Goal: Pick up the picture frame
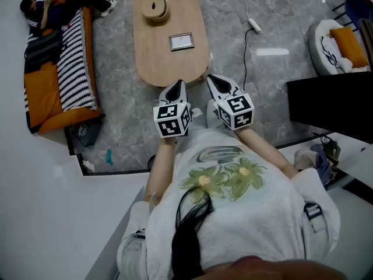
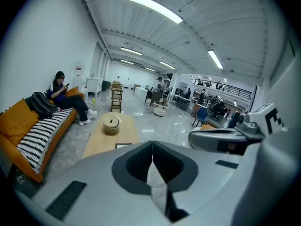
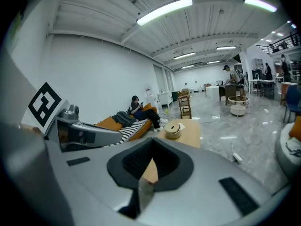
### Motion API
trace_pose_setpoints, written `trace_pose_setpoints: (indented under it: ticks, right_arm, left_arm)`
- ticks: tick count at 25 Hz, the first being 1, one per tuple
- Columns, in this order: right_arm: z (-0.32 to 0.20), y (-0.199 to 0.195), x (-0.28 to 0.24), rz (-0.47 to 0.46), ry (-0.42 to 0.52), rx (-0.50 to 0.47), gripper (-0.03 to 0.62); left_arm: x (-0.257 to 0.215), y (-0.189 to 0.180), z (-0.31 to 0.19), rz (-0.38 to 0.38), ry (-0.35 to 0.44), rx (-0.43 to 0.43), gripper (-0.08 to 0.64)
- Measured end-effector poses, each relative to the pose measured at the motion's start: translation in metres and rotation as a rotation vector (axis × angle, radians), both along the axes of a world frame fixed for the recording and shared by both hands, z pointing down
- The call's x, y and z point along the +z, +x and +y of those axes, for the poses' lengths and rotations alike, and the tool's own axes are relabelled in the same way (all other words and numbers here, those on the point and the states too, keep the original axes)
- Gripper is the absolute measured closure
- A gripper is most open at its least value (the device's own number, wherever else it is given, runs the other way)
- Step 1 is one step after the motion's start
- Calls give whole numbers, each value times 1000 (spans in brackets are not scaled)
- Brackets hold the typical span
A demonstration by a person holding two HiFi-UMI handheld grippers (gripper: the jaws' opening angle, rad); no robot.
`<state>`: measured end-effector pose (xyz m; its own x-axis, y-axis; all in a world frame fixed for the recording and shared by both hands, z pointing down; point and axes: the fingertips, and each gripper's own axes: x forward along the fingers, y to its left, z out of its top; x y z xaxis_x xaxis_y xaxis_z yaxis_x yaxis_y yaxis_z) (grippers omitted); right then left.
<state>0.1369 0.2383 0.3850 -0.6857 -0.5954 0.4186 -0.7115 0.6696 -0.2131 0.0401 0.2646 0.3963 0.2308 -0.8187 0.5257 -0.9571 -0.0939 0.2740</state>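
A small picture frame lies flat on the oval wooden coffee table, toward its right side; its edge shows in the left gripper view. My left gripper and right gripper hover side by side just short of the table's near end, both shut and holding nothing. The frame lies ahead of them, apart from both. In the left gripper view the jaws meet in a closed line; the right gripper shows the same.
A round wooden lidded box sits at the table's far end. An orange sofa with a striped cushion and a seated person stands at the left. A power strip with its cable lies on the floor at the right, near a white pouf.
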Motion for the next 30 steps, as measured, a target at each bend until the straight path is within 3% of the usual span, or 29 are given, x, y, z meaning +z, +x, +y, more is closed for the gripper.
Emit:
trace_pose_setpoints:
  ticks: [14,30]
  right_arm:
    - [-2,-3,2,53,-9,13,584]
    - [-40,-26,21,64,-53,-10,584]
  left_arm:
    - [5,-8,5,29,-2,-4,543]
    - [16,-31,-36,58,-29,-29,541]
